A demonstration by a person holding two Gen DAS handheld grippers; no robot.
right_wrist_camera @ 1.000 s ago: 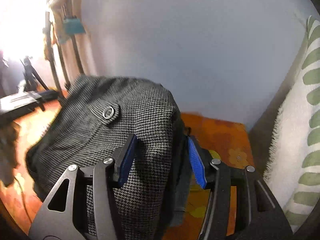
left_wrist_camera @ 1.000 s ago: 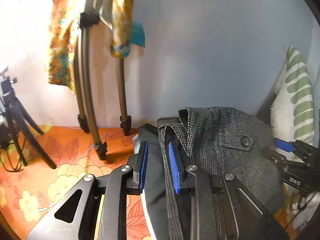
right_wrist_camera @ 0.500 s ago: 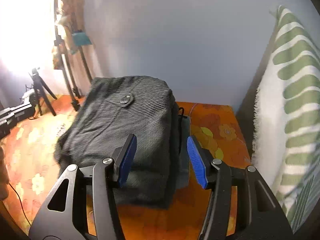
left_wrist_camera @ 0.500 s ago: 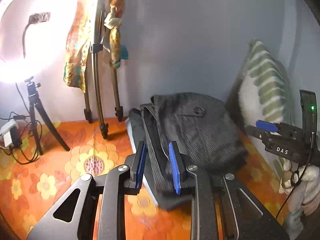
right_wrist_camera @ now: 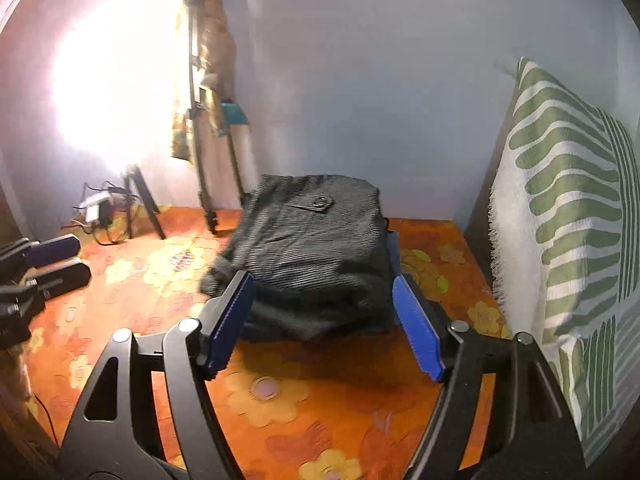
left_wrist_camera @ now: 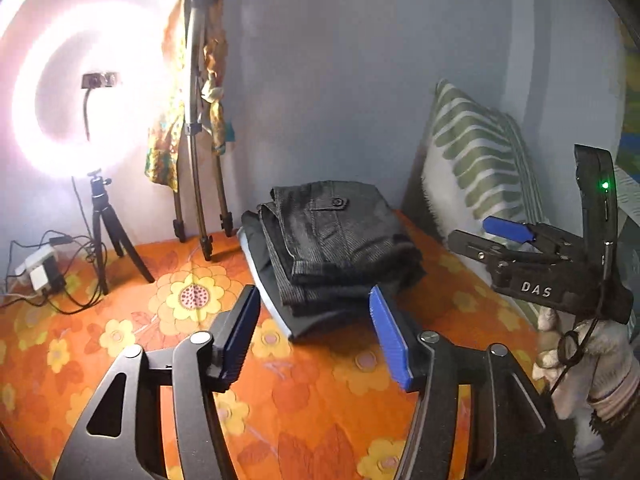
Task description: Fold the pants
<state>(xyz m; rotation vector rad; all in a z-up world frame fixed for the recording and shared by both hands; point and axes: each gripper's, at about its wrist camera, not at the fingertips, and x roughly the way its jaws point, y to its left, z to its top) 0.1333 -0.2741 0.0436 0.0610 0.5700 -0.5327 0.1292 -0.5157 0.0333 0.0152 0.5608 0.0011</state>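
pants [left_wrist_camera: 336, 244] folded, gray, on top of dark stack on orange floral sheet [left_wrist_camera: 304, 408] nr wall | L gripper [left_wrist_camera: 316, 336] jaws opening, nothing btwn | R gripper [right_wrist_camera: 326, 326] jaws opening, empty | striped pillow [right_wrist_camera: 568, 240] at right

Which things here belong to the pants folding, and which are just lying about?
Job:
- folded pants, lying on the bedsheet
- left gripper, jaws opening, nothing between them
- right gripper, jaws opening, nothing between them

Lying about:
- striped pillow
- ring light
- tripod
- plug and cables
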